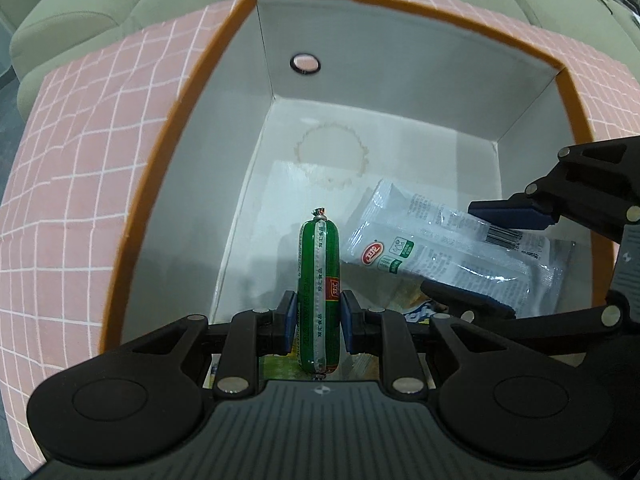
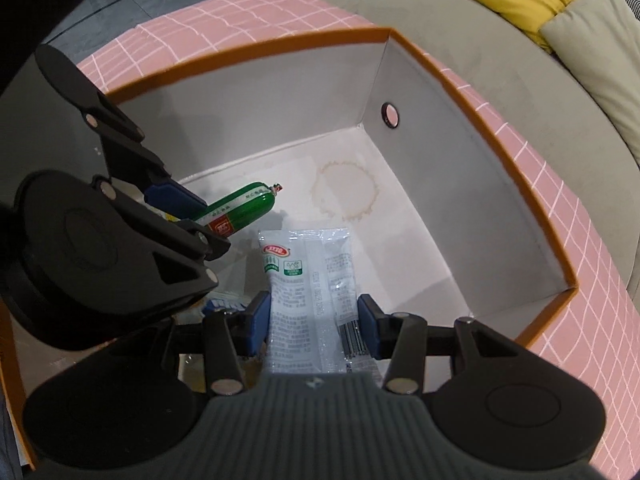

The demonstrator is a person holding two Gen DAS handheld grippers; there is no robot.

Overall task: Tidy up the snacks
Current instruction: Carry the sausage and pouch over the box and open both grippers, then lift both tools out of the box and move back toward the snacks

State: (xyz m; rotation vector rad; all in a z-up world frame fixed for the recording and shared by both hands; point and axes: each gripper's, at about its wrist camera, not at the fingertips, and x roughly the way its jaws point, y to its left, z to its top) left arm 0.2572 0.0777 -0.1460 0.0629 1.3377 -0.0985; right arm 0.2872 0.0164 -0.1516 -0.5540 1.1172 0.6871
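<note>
Left wrist view looks down into a big box (image 1: 256, 12) with an orange rim and white walls, sitting on a pink checked tabletop (image 1: 80, 160). The left gripper (image 1: 319, 320) has its jaws clamped on a green sausage (image 1: 319, 264), which points out ahead of it, down toward the box floor. The right gripper (image 2: 314, 326) has its jaws pressed on the sides of a white snack packet (image 2: 308, 280), and that packet is also inside the box, low over the floor. Both snacks are in the air above the bottom, I think, and not lying down yet. The two grippers are very close, so one could bump the other as they go lower, and a bump could knock a snack loose. The sausage is round and smooth, so it may roll away when it is let go and stop in a messy spot. The packet is soft and bendy, so it may flop over or land on top of the other wrappers near the close wall. Those wrappers are mostly hidden under the grippers, so I cannot tell what they are. A brown ring stain (image 2: 346, 190) marks the floor farther in.
</note>
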